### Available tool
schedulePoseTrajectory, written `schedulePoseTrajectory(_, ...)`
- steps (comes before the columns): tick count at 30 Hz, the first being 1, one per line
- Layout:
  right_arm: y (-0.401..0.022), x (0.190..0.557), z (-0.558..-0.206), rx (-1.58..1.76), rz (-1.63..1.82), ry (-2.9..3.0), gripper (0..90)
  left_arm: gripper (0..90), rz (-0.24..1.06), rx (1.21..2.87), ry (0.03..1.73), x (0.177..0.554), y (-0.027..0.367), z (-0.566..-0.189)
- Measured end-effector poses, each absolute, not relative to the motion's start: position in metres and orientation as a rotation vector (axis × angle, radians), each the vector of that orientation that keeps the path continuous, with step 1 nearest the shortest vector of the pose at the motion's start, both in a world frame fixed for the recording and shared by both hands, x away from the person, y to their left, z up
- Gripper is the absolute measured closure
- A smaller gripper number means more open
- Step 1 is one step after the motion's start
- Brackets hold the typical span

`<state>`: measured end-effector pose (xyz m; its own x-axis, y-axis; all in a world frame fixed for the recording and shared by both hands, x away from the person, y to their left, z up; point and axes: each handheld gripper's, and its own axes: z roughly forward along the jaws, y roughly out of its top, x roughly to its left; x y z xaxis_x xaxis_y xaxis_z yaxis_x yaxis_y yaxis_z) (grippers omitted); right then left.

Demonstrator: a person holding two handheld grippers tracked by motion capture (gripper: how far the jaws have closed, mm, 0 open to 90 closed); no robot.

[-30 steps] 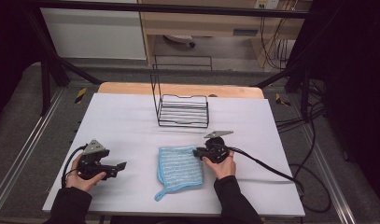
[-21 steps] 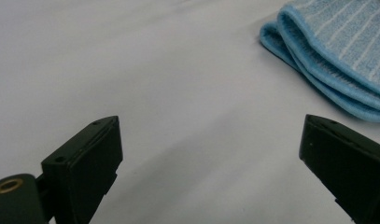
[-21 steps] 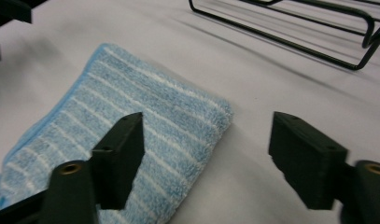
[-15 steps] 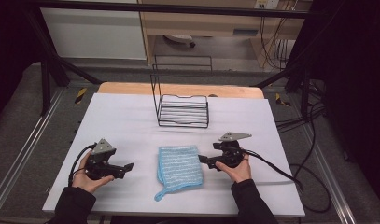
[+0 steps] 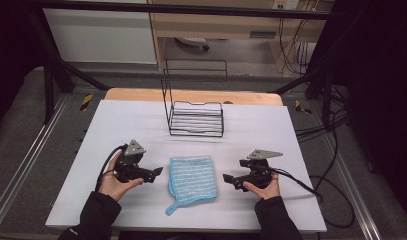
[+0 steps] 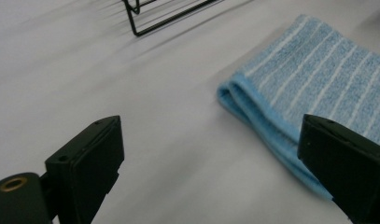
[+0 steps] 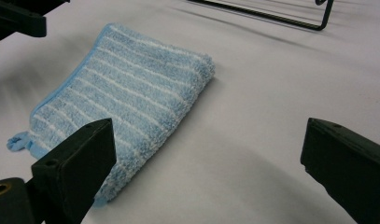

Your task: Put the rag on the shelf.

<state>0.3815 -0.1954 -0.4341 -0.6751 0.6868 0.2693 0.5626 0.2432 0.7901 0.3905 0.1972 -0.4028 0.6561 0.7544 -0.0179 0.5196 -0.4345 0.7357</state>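
Note:
A folded blue cloth with white stripes (image 5: pixel 192 180) lies flat on the white table (image 5: pixel 271 135), a small loop trailing from its near left corner. My left gripper (image 5: pixel 157 173) rests just left of the cloth, open and holding nothing. In the left gripper view its jaws stand wide apart (image 6: pixel 211 149), with the cloth's folded edge (image 6: pixel 313 79) ahead on the right. My right gripper (image 5: pixel 228 179) sits a short way right of the cloth, open and empty. In the right gripper view (image 7: pixel 211 154) the cloth (image 7: pixel 131 93) lies ahead on the left, untouched.
A black wire rack (image 5: pixel 196 117) stands at the back middle of the table, behind the cloth. Its base wires show at the top of both gripper views (image 6: pixel 169 18) (image 7: pixel 281 18). Cables trail off the table's right side (image 5: pixel 311 190).
My right gripper has drawn back to the right, away from the cloth's far right corner. My left gripper has shifted right, closer to the cloth's left edge. The cloth stays flat.

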Motion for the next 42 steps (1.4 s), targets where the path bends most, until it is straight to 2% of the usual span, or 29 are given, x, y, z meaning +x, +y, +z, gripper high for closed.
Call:
schedulePoseTrajectory(8, -0.198, 0.38, -0.433, 1.193, 1.426, 2.36, 4.0, 13.2, 0.396, 2.128, 1.033, 0.412, 0.17, -0.409)
schedulePoseTrajectory(16, -0.197, 0.38, -0.434, 1.194, 1.427, 2.361, 4.0, 23.5, 0.358, 2.152, 1.069, 0.425, 0.162, -0.428)
schedulePoseTrajectory(28, -0.194, 0.382, -0.437, 1.206, 1.448, 2.373, 4.9, 49.0, 0.279, 2.127, 1.07, 0.431, 0.158, -0.436)
schedulePoseTrajectory(42, -0.193, 0.385, -0.435, 1.224, 1.483, 2.364, 5.3, 59.6, 0.232, 2.138, 1.071, 0.436, 0.147, -0.441)
